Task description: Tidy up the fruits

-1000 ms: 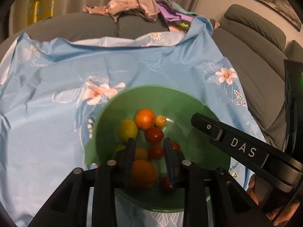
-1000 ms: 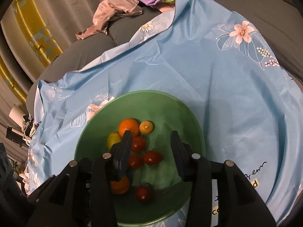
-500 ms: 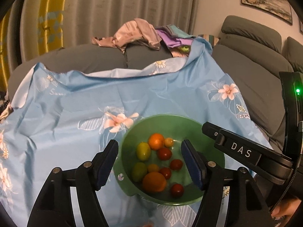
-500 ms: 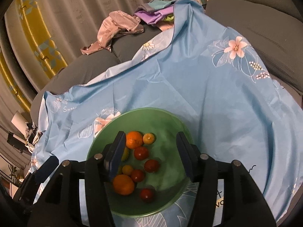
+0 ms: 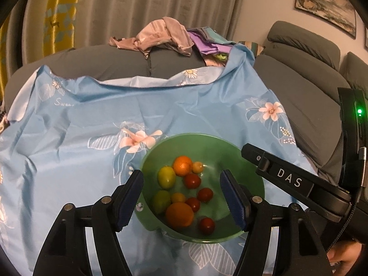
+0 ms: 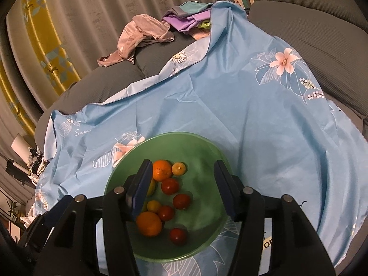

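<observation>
A green bowl (image 5: pixel 207 138) (image 6: pixel 184 134) sits on a blue flowered cloth (image 5: pixel 92 126). It holds a large orange (image 5: pixel 179 214) (image 6: pixel 149 223), a smaller orange (image 5: pixel 182 165), two yellow-green fruits (image 5: pixel 166 176) and several small red tomatoes (image 5: pixel 192 180) (image 6: pixel 181 201). My left gripper (image 5: pixel 181 174) hovers open above the bowl's near side with nothing between its pads. My right gripper (image 6: pixel 183 164) is also open and empty above the bowl, and its left finger hides part of a yellow-green fruit. A black bar marked DAS (image 5: pixel 287 180), part of the right gripper, crosses the bowl's right rim.
The cloth drapes over a grey sofa (image 5: pixel 299 96) whose cushions rise at the right. A heap of clothes (image 5: pixel 161 34) (image 6: pixel 147 30) lies at the back, with curtains behind it. A hand (image 5: pixel 345 253) shows at the lower right corner. Bare cloth spreads left of the bowl.
Both grippers have lifted up and back from the bowl, and their jaws have widened, the left by far the more. The fruits lie as before.
</observation>
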`<state>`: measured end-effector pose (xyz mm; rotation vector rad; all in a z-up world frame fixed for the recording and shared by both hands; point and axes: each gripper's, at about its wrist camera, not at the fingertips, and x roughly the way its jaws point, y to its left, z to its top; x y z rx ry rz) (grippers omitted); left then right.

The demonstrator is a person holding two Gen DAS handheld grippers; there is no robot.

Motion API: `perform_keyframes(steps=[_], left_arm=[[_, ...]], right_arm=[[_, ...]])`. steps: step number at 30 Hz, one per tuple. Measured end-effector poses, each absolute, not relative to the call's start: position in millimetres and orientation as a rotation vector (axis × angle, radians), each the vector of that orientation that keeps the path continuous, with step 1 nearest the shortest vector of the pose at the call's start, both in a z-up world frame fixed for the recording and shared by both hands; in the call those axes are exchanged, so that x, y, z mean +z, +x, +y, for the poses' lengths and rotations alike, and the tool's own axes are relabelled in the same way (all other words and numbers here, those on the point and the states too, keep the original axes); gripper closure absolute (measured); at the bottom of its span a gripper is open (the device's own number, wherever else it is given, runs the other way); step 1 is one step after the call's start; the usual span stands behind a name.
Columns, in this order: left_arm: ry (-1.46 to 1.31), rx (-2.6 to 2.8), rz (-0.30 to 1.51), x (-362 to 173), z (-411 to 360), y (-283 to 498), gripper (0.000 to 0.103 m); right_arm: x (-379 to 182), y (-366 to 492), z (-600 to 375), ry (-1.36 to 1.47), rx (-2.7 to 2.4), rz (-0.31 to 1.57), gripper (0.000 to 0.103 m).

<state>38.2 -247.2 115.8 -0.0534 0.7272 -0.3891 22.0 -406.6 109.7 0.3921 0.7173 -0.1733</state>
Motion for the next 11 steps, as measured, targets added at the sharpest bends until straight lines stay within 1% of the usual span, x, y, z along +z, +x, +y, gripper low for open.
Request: perform_keyframes(steps=[11], left_arm=[[-0.095,-0.404,0.735,116.5,-242.3,36.0,0.034]], right_arm=[[109.6,22.4,-406.4,0.387,-0.173,0.715,0.047]])
